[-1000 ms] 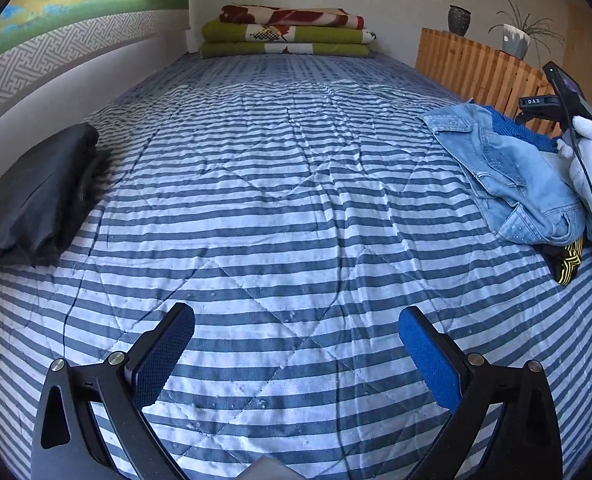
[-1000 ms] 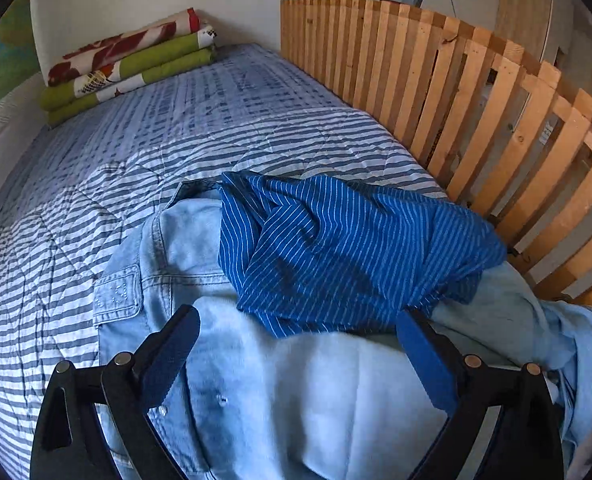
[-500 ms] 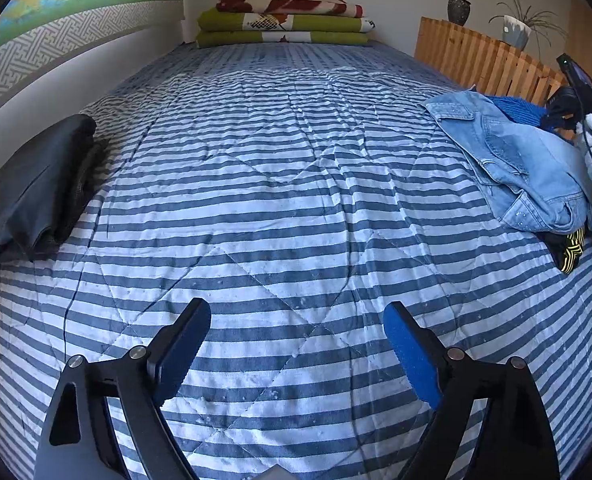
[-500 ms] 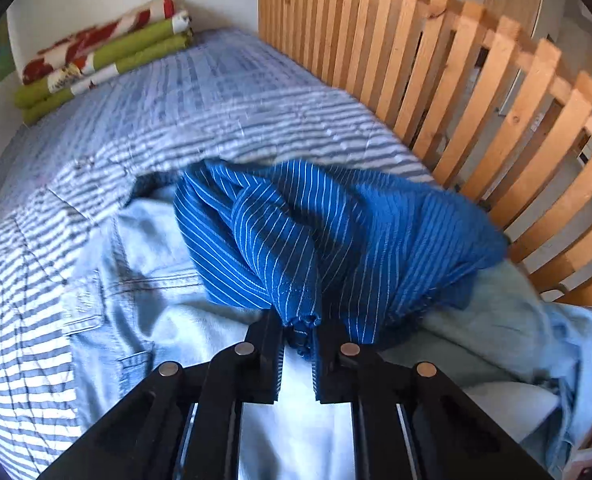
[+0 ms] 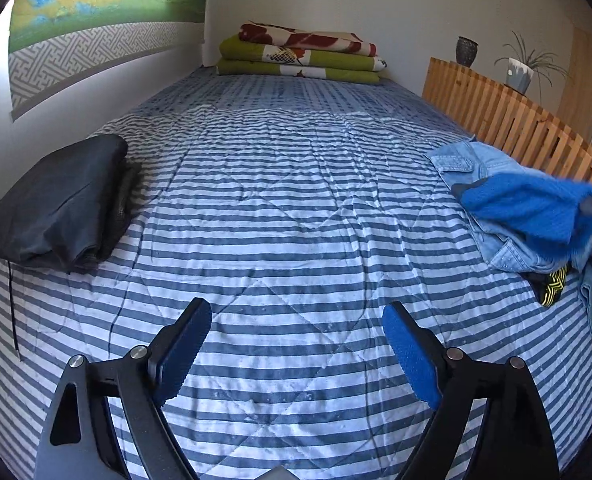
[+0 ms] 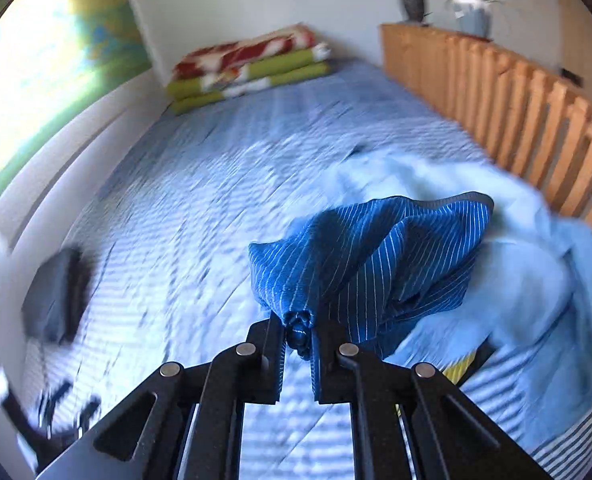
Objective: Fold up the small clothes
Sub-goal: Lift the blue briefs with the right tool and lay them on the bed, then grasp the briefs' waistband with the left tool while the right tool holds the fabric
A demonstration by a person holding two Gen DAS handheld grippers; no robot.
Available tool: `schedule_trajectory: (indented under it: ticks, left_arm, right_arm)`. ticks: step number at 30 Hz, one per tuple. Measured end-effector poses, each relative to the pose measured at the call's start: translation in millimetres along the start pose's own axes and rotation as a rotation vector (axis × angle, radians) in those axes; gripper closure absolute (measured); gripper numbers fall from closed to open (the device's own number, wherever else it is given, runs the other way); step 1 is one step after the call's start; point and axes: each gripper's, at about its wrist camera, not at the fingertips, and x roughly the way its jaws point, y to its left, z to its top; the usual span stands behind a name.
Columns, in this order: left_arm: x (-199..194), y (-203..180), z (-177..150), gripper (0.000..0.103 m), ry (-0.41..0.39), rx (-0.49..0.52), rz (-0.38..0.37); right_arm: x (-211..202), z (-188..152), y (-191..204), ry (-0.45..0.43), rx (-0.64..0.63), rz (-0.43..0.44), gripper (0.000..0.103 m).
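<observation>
1. The right gripper [image 6: 298, 334] pinches a bunched edge of the blue pinstriped garment [image 6: 380, 256], lifted above the pale denim pile [image 6: 536, 280].
2. The left gripper [image 5: 296, 350] gapes wide, holding nothing, over the striped quilt [image 5: 279, 184].

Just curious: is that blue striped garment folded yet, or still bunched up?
Bunched, not folded. The blue striped garment hangs crumpled from the right gripper, whose jaws pinch one gathered edge.
</observation>
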Motion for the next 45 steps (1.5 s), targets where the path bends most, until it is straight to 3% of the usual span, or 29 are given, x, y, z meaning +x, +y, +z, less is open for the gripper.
schedule_trajectory:
  ticks: [5,7,9,12,17,22,26,27,28,30,38,45]
  left_arm:
    - [-17.4,30.0,0.6,0.013,-0.025,-0.058,0.015]
    - [-19.5,34.4,-0.6,0.013,-0.022,-0.064,0.013]
    - [-19.6,34.8,-2.0,0.013,-0.019,-0.059,0.015]
    - [-17.9,30.0,-3.3,0.013,-0.008,-0.045,0.008]
    - [-14.7,16.3,-6.6,0.013,-0.002,-0.019,-0.005]
    - [-8.9,8.7,-9.5,0.013,0.018,-0.015,-0.019]
    - [-4.9,10.1,-9.1,0.013,0.028,-0.025,-0.031]
    - [-4.0,10.5,-9.4,0.013,0.03,-0.024,-0.03]
    - [-3.4,11.3,-9.2,0.013,0.032,-0.024,-0.028]
    - [-3.5,14.8,-8.6,0.013,0.033,-0.027,-0.027]
    - [-25.3,52.2,-0.2,0.014,-0.014,-0.104,-0.011]
    - [-48.1,98.5,-0.9,0.014,-0.054,-0.174,0.04]
  right_arm:
    - [32.3,-114.7,54.1,0.236,-0.076,0.083,0.094]
    - [39.2,-146.8,62.3,0.325,-0.117,0.15,0.089]
    - [38.1,-164.3,61.5,0.375,-0.125,0.161,0.083]
    - [15.3,-160.4,45.7,0.281,-0.085,0.128,0.068]
    - [-1.3,-120.2,9.2,0.088,-0.022,-0.053,0.049]
    - [45.0,-83.3,-20.2,0.095,0.027,-0.168,0.047]
    - [82.4,-75.4,-34.4,0.144,0.05,-0.184,0.047]
    - [88.9,-73.7,-36.4,0.158,0.058,-0.19,0.049]
    - [93.8,-72.5,-37.4,0.17,0.067,-0.19,0.071]
    - [96.2,-74.2,-36.2,0.201,0.08,-0.16,0.101]
    - [21.5,-53.6,26.0,0.063,0.002,0.023,0.102]
    - [2.5,-47.1,136.9,0.053,-0.185,0.22,0.102]
